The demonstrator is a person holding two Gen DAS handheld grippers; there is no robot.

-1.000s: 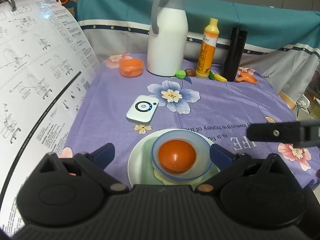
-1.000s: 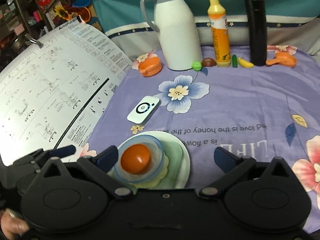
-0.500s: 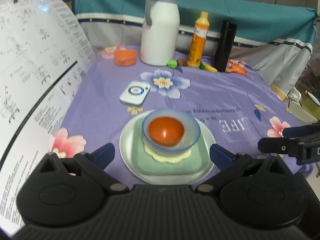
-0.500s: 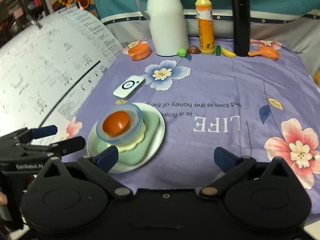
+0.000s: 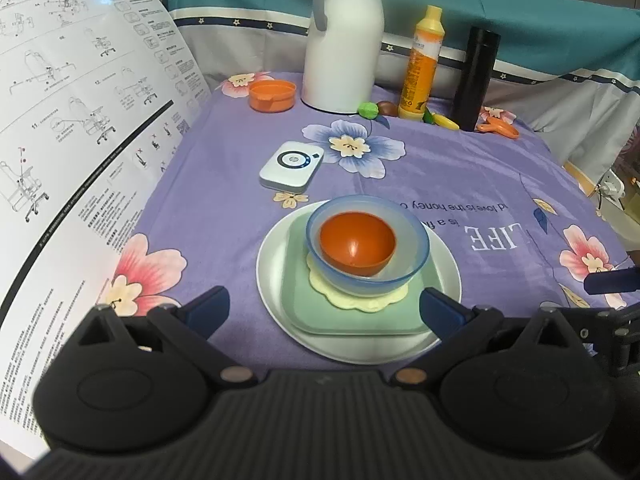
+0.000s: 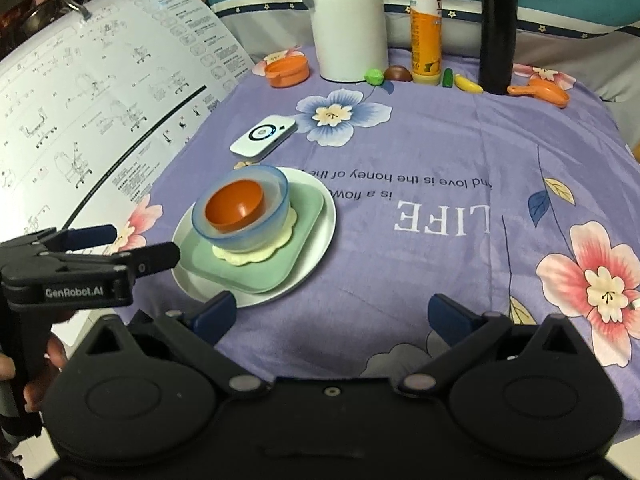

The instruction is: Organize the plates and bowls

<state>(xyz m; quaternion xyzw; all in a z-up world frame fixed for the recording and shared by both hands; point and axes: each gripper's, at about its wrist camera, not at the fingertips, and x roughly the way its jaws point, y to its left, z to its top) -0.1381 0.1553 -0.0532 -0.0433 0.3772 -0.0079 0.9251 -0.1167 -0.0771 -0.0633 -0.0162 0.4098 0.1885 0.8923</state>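
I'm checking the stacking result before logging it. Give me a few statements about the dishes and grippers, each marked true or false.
1. The orange bowl sits inside the blue bowl. True.
2. The left gripper is shut on the white plate. False: it is open and holds nothing.
3. The green square plate lies on the white plate. True.
4. The right gripper grips the blue bowl. False: it is open, apart from the stack.
5. The white thermos lies tipped over. False: it stands upright.

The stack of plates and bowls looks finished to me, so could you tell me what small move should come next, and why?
Probably ease both grippers back and stop. The orange bowl already sits inside the blue bowl, on the scalloped plate, the green plate and the white plate. The left gripper and right gripper are open and empty.
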